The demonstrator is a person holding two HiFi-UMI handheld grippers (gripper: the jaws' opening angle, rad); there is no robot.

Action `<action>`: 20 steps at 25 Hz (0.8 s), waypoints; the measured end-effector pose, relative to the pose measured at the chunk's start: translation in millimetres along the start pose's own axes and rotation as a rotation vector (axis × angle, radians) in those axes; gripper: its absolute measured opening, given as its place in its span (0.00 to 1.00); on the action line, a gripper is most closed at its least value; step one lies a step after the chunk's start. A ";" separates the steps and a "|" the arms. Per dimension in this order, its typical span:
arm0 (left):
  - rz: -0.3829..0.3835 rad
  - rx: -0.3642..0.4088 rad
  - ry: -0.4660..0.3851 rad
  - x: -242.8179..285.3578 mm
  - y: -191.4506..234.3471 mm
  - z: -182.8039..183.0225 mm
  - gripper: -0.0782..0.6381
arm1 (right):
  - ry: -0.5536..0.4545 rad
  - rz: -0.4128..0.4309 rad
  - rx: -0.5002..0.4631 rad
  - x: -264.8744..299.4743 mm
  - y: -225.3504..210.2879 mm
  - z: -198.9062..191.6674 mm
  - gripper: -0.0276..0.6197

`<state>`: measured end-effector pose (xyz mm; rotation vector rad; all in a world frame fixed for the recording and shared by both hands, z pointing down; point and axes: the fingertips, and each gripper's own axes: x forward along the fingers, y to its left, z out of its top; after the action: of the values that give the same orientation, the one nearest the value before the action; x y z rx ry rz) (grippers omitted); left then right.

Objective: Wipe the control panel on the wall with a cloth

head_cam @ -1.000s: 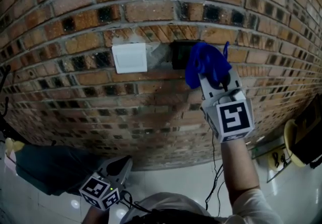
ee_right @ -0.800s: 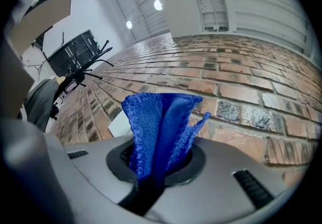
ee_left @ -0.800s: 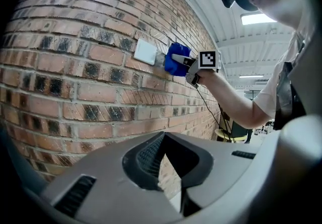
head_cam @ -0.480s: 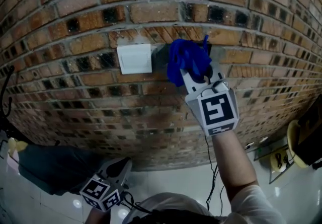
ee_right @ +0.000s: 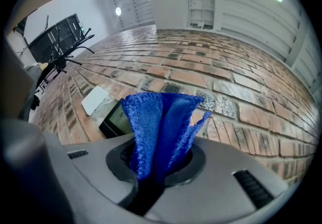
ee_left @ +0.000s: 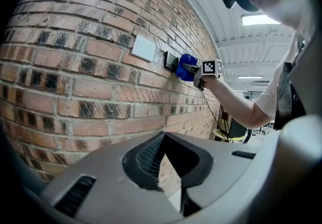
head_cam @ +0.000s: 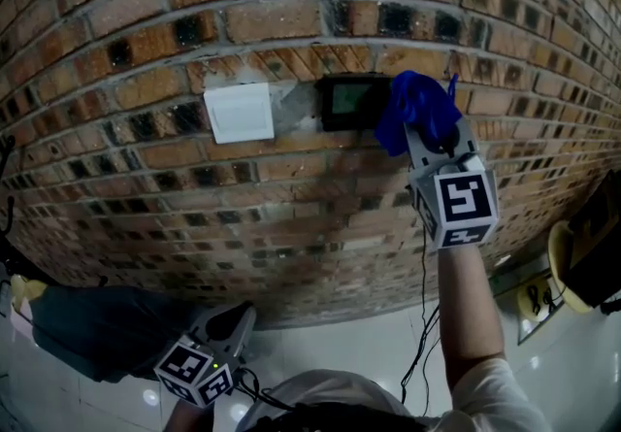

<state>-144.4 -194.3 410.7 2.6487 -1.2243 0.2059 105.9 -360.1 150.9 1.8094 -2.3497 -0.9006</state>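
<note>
Two claws show. The right claw [ee_right: 156,163] is clamped on a blue cloth [ee_right: 157,120], whose bunched folds stand out past its jaws. The cloth meets the brick wall [head_cam: 291,22] at the right edge of the dark control panel [head_cam: 347,102] and covers that edge in the head view. A white switch plate [head_cam: 239,112] sits just left of the panel. Low down and well apart, the left claw [ee_left: 170,165] has its jaws drawn together, empty, near the wall's lower bricks.

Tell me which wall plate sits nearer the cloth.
The dark panel, right of the white plate; the cloth is at its right edge.
</note>
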 end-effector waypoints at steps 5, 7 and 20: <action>0.000 0.003 0.001 -2.3 -1.5 -0.2 0.11 | 0.035 -0.024 0.000 -1.2 -12.2 -13.0 0.18; 0.006 0.000 0.001 -5.4 -0.1 -1.7 0.11 | 0.011 -0.027 0.004 -5.9 -9.4 -2.5 0.18; 0.044 -0.019 -0.001 -21.5 15.8 -11.9 0.11 | -0.099 0.209 0.047 28.8 112.5 57.6 0.18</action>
<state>-170.7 -185.4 419.8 2.6074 -1.2792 0.1989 -22.8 -345.2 146.6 1.5292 -2.5806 -0.9337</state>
